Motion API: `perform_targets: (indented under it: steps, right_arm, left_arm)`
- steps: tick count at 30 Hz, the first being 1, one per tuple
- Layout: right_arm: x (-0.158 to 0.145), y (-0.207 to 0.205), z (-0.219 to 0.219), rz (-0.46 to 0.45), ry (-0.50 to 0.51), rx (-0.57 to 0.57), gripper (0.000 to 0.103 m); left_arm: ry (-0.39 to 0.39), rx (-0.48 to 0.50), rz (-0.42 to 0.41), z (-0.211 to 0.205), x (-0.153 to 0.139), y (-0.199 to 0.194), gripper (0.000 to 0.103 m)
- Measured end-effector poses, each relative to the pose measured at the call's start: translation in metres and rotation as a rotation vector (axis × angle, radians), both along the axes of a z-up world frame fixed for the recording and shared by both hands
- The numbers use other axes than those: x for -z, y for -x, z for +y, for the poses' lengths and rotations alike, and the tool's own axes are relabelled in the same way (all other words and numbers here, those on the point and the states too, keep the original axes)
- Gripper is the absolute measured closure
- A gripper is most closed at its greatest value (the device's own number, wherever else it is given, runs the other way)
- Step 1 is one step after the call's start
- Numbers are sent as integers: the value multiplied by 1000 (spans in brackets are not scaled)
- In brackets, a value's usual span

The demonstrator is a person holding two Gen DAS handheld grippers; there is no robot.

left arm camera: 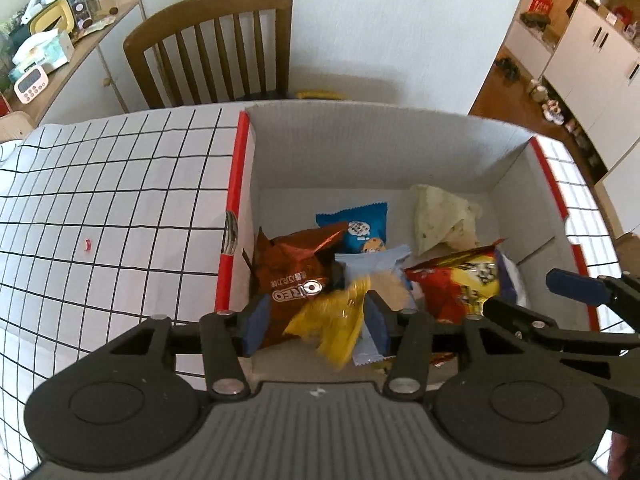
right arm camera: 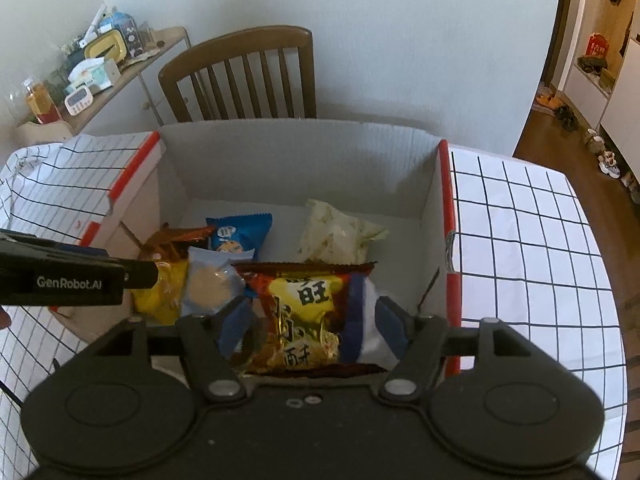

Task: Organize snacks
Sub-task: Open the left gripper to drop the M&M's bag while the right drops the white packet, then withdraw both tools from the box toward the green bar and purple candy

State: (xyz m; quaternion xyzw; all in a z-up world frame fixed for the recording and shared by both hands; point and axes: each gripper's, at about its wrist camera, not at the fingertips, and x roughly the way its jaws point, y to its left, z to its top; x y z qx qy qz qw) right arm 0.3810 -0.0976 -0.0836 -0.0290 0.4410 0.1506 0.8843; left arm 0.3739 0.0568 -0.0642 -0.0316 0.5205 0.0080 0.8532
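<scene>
Left wrist view: the left hand-held gripper [left arm camera: 316, 316] hangs released over the cardboard box [left arm camera: 360, 152], its pads clear of the blurred yellow packet [left arm camera: 336, 320] between them. That box stands on the checked bench [left arm camera: 112, 200]. Right hand-held gripper [right arm camera: 312, 320] is also released, straddling the red-and-yellow snack bag [right arm camera: 304, 312] at the box's near wall without pressing it.

Both wrist views look steeply down, close over the open box [left arm camera: 360, 148] [right arm camera: 280, 152]: left from its left side, right from its right. Shared: box, chair [left arm camera: 216, 48] [right arm camera: 244, 76].
</scene>
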Motion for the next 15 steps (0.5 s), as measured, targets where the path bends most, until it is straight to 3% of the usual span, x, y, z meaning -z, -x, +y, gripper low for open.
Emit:
perform_targets:
  steps: [4,15]
  right_arm:
    - [-13,8,-4,-20,-26,7,31]
    - [-47,43,-7,-86,-86,-3,23]
  left_arm:
    - [14,-4,-37,2,-13,11,47]
    - [33,26,-121,2,-44,51,46]
